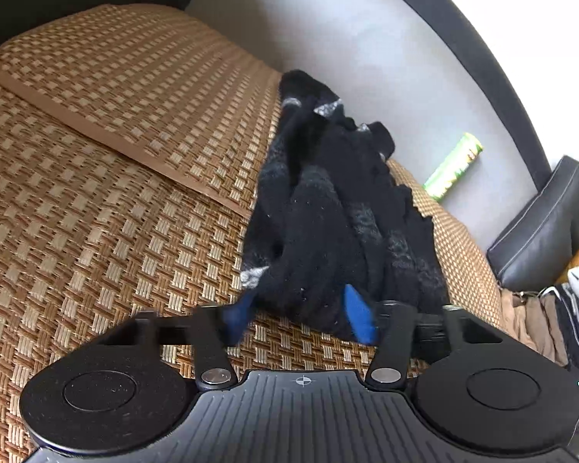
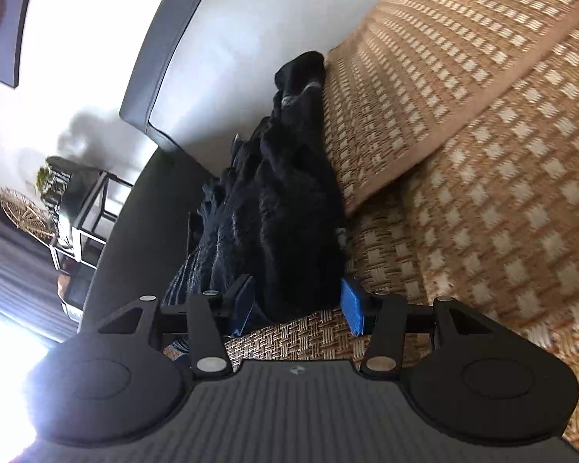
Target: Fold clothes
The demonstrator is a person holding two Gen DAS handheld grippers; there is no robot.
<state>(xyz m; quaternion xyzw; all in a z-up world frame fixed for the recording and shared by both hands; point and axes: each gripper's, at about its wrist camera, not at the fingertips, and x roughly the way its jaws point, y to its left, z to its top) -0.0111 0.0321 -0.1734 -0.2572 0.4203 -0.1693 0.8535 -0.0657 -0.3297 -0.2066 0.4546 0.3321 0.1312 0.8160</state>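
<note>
Lying in a long bunched heap on the woven mat (image 1: 96, 200) is a black fuzzy garment (image 1: 328, 208) with small grey patches. Its far end rests against the grey sofa back (image 1: 366, 38). The left gripper (image 1: 303, 314) has the near end of the garment between its 2 blue pads (image 1: 361, 318), and whether they squeeze it is hard to tell. The right gripper (image 2: 297, 305) has its 2 blue pads (image 2: 352, 305) on either side of the garment's other near end, with small gaps showing. A green tube (image 1: 453, 169) lies beyond the heap. More clothes (image 1: 559, 324) sit at the right edge.
</note>
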